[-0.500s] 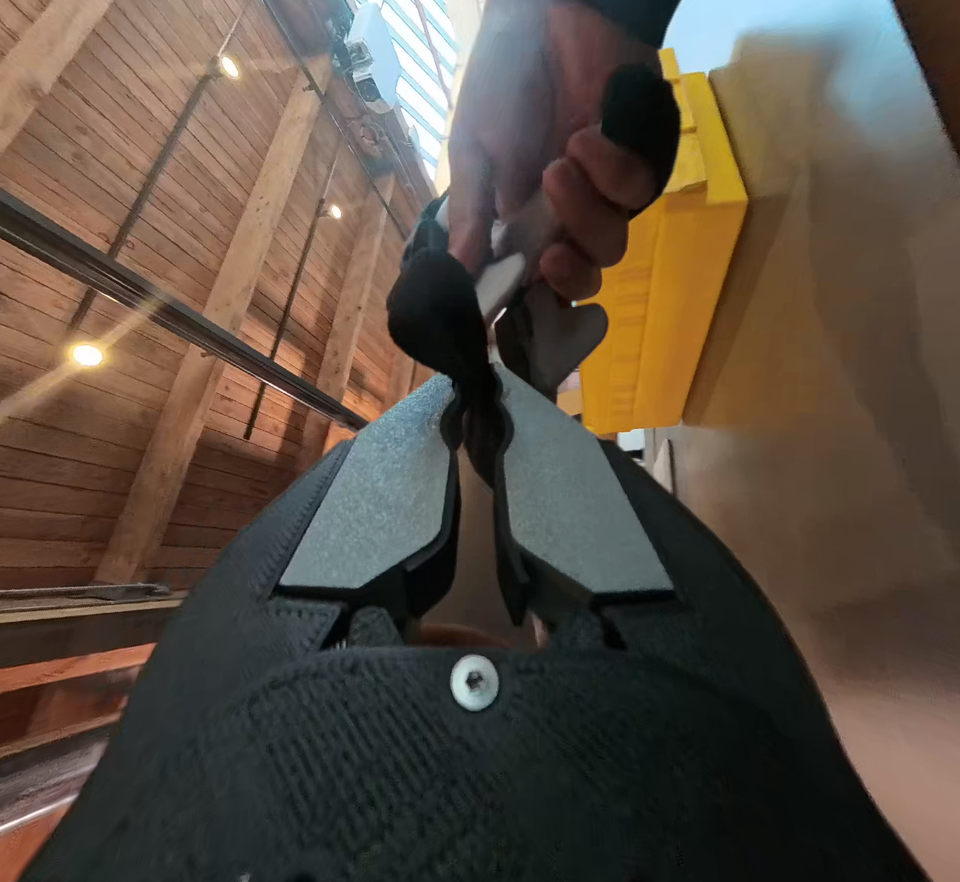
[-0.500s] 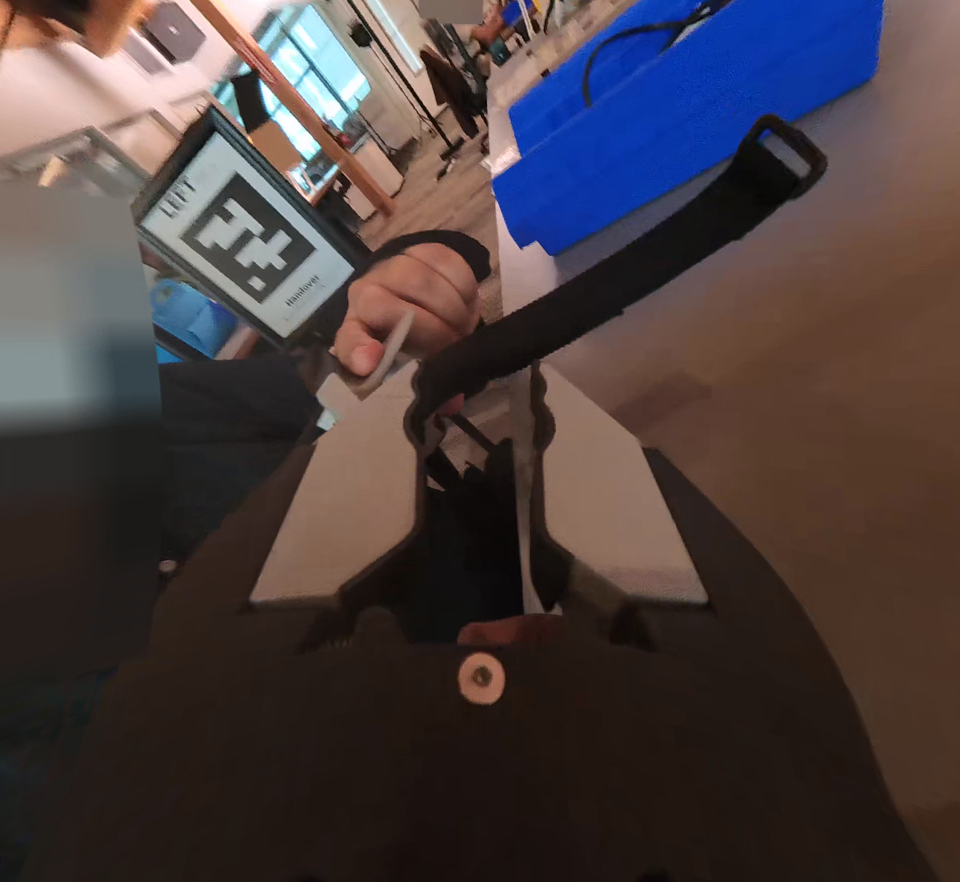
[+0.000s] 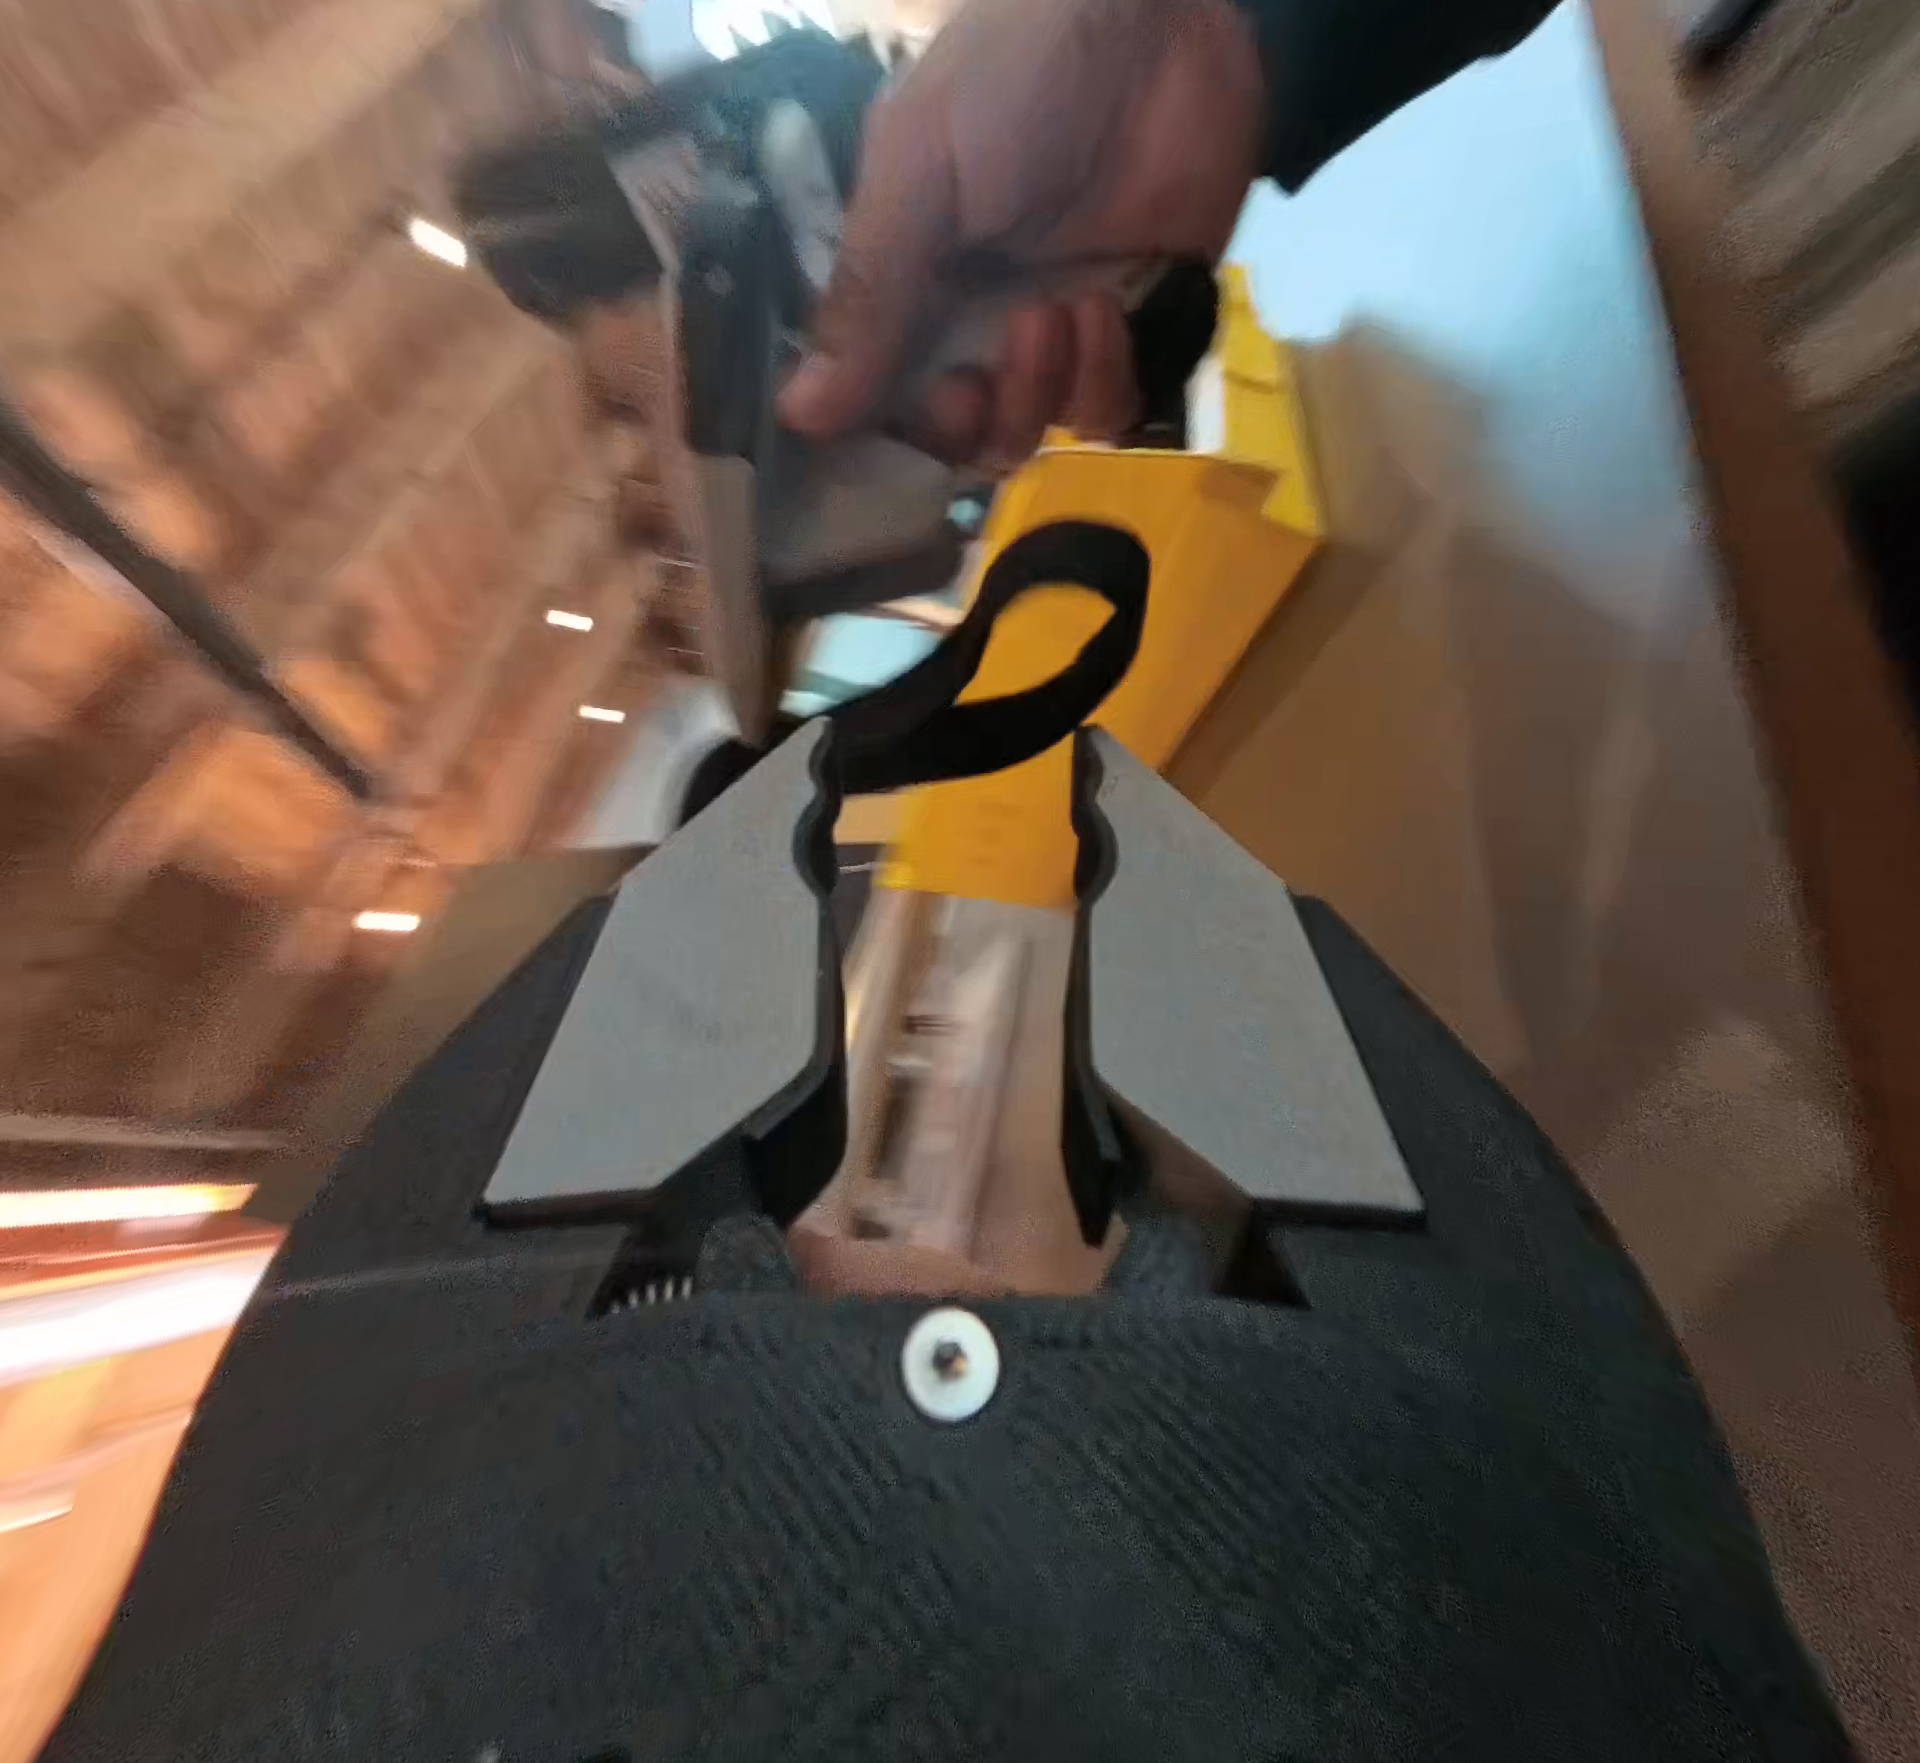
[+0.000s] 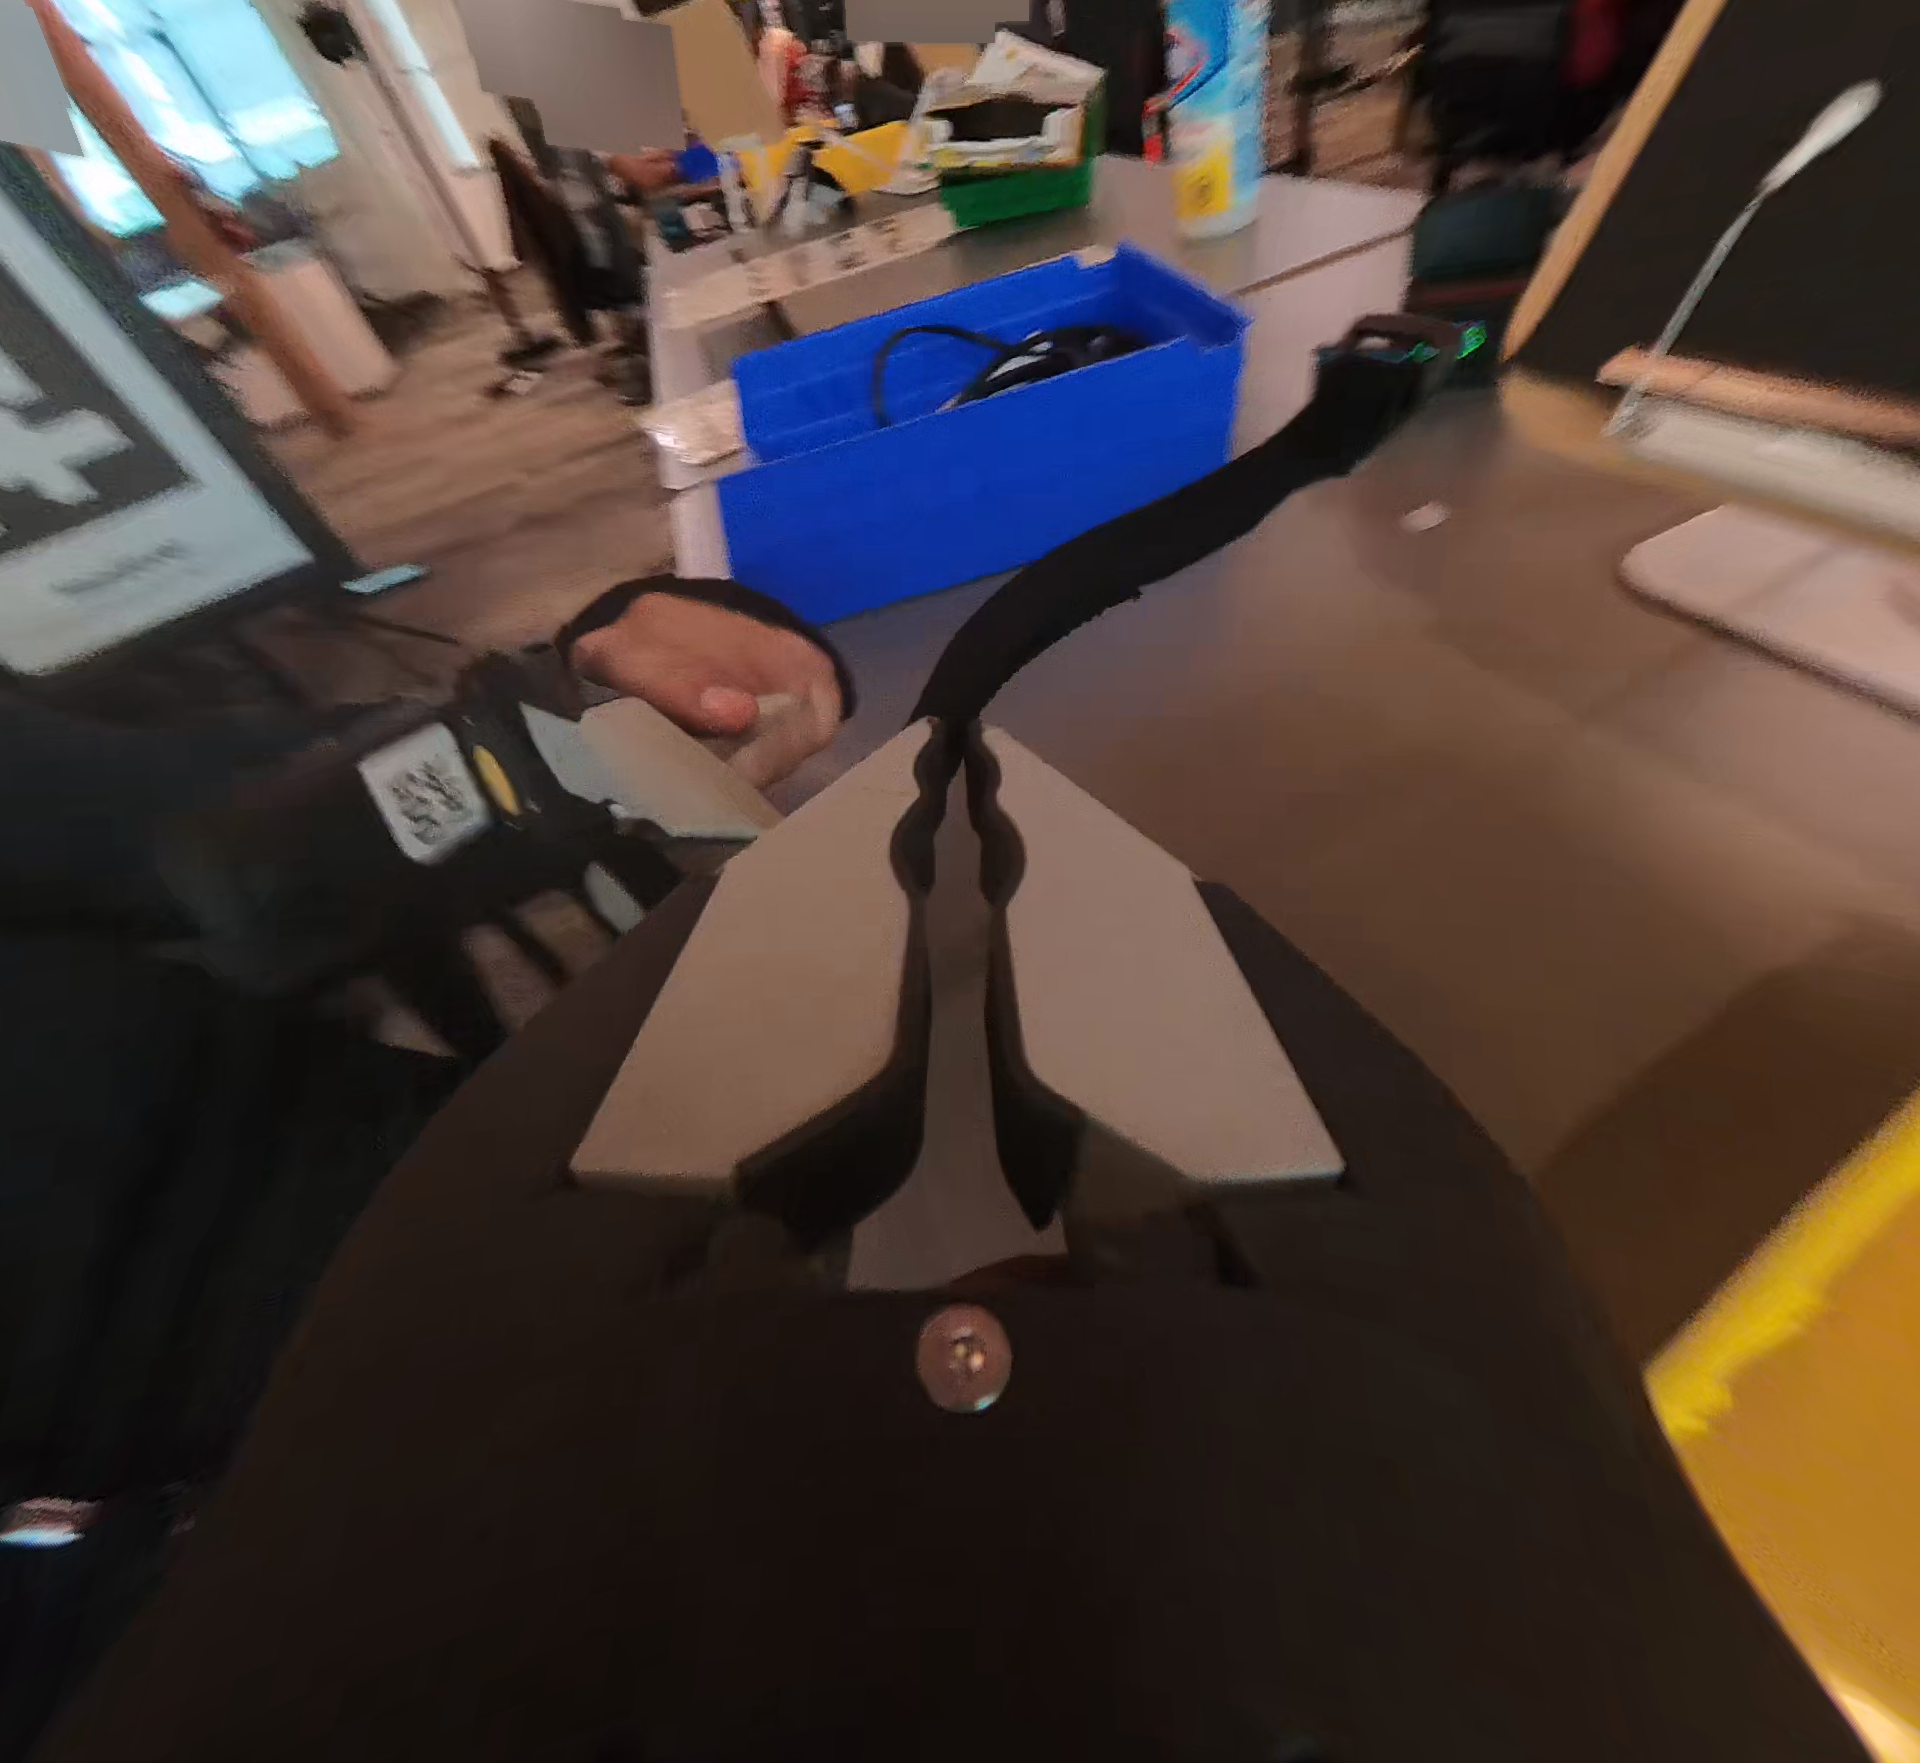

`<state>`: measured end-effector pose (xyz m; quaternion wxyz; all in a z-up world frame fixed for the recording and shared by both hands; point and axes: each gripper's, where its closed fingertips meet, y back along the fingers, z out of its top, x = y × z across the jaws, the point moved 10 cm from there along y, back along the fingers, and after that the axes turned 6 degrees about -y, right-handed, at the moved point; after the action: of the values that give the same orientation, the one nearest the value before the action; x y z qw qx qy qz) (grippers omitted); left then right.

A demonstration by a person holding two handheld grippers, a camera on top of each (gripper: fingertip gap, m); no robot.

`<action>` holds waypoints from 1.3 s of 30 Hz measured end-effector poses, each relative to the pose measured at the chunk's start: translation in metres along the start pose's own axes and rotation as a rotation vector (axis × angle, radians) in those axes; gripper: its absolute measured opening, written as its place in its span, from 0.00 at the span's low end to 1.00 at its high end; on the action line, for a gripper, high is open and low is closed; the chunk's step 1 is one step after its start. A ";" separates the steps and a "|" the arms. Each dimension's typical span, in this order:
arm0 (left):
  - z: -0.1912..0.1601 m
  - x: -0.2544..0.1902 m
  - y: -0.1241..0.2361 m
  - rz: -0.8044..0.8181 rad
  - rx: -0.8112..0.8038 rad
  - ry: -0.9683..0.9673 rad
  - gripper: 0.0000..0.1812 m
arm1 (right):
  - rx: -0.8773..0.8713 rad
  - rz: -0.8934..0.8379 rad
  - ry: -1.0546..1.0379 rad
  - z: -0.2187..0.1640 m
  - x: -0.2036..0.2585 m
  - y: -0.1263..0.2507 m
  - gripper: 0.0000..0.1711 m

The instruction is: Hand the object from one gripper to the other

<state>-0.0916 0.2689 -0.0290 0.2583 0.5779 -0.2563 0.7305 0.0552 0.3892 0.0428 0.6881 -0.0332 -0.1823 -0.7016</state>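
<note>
strap pinched at right gripper fingertips

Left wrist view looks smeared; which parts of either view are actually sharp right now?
Left wrist view: background and hand motion-blurred; left claw and black strap fairly sharp. Right wrist view: softer blur, right claw pinching the strap legible; wide-angle bending at edges.
</note>
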 end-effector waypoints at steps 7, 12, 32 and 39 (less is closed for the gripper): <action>-0.033 0.047 0.004 -0.171 -0.069 0.877 0.30 | 0.033 -0.109 0.394 0.005 0.028 0.010 0.00; -0.035 0.071 0.013 -0.135 -0.193 1.154 0.18 | 0.134 -0.036 0.492 -0.007 0.040 -0.006 0.00; -0.031 0.077 0.008 -0.238 -0.085 1.211 0.33 | 0.082 -0.215 0.471 0.012 0.038 -0.001 0.01; -0.084 0.047 -0.021 -0.173 0.268 1.151 0.32 | 0.160 -0.886 0.415 0.087 -0.037 0.091 0.00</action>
<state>-0.1465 0.3452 0.0020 0.3390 0.1355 0.0671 0.9285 0.1280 0.4521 0.1318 0.3458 0.2406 -0.0912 -0.9023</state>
